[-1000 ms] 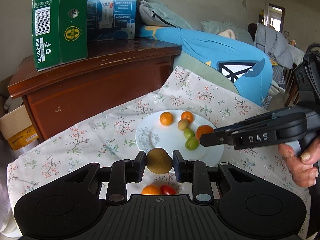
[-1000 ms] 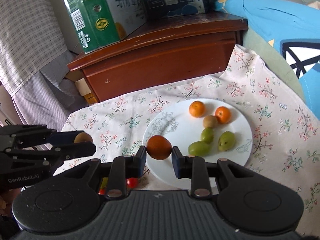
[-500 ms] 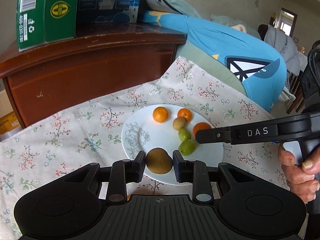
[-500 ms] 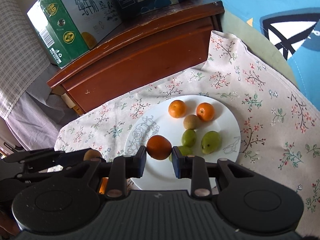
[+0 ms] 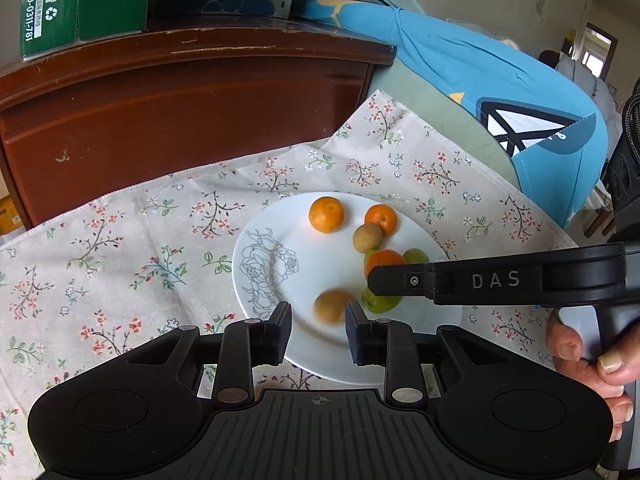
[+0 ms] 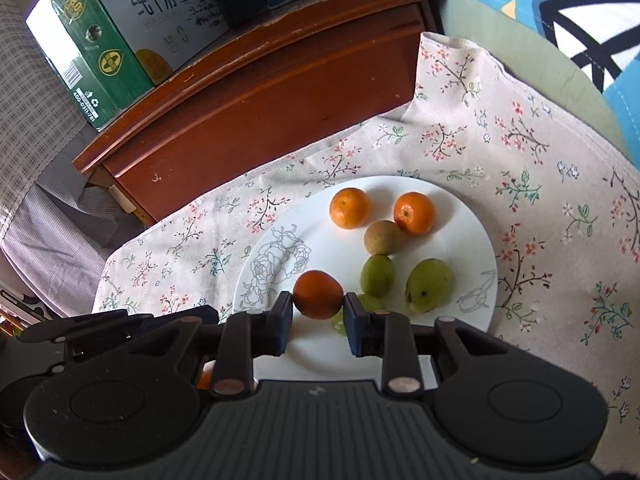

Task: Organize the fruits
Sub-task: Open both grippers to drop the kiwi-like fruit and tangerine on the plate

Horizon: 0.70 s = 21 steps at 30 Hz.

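Observation:
A white plate (image 5: 308,264) (image 6: 460,236) on the floral cloth holds two mandarins (image 6: 349,207), a small brown fruit (image 6: 382,237) and green fruits (image 6: 428,284). My left gripper (image 5: 318,320) hangs over the plate's near edge. A blurred brown fruit (image 5: 332,306) sits just beyond its fingertips. It is smaller than the gap between them, with daylight on its left side, so the pads are not pressing it. My right gripper (image 6: 318,304) is shut on an orange (image 6: 318,294) above the plate. From the left wrist view it reaches in from the right (image 5: 374,282).
A dark wooden cabinet (image 5: 180,112) with a green carton (image 6: 96,40) and a blue carton stands behind the cloth. Blue bedding (image 5: 500,92) lies at the back right. A person's hand (image 5: 592,364) grips the right tool's handle. Something orange (image 6: 204,380) shows under the right gripper.
Both grippers came forward and down over the plate. The brown fruit filled the left jaws before; now it is blurred, looks smaller and is clear of the pads. The right gripper still clamps the orange.

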Motion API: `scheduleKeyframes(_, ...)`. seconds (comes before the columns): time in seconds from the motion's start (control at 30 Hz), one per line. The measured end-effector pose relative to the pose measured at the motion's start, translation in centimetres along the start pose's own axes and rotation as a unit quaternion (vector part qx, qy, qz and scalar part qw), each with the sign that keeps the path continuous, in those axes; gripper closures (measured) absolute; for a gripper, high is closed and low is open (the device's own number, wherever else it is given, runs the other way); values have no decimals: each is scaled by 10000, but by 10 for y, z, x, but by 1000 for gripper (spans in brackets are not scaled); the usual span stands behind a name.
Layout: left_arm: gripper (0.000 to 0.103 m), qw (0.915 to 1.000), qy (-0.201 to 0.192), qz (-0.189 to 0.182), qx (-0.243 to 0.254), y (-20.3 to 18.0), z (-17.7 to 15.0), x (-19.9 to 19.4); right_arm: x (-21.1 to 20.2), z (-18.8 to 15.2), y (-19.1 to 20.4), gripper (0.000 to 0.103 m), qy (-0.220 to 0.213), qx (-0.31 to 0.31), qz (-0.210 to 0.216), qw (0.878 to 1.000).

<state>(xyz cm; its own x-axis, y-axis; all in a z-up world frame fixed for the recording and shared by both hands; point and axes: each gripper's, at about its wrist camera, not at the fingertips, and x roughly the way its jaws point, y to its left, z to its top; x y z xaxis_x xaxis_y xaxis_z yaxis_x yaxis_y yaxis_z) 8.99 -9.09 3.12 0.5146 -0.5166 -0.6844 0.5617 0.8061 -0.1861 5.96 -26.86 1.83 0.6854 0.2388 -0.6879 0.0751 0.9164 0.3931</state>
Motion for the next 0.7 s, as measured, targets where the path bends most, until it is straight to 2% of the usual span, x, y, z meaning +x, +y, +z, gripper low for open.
scheduleKeyframes(0.17, 71, 10000, -32, 2, -23, -2, 0, -2, 0, 1, -1, 72, -71, 34, -43, 10000)
scheduleKeyframes(0.2, 67, 10000, -52, 25, -40, -1, 1, -4, -1, 1, 0, 71, -87, 28, -30, 10000)
scheduleKeyframes(0.27, 46, 9997, -126, 191, -92, 0, 1, -7, -4, 2, 2, 70, -134, 10, -16, 9999)
scheduleKeyframes(0.33, 39, 9991, -180, 346, -142, 3, 3, -11, -7, 3, 4, 69, -189, -26, -14, 9998)
scheduleKeyframes(0.53, 31, 9971, -206, 605, -416, 18, 12, -25, -12, 3, 8, 66, -231, -45, 86, 9997)
scheduleKeyframes(0.7, 30, 9942, -241, 895, -548, 29, 17, -43, -16, 2, 10, 66, -201, -51, 127, 9997)
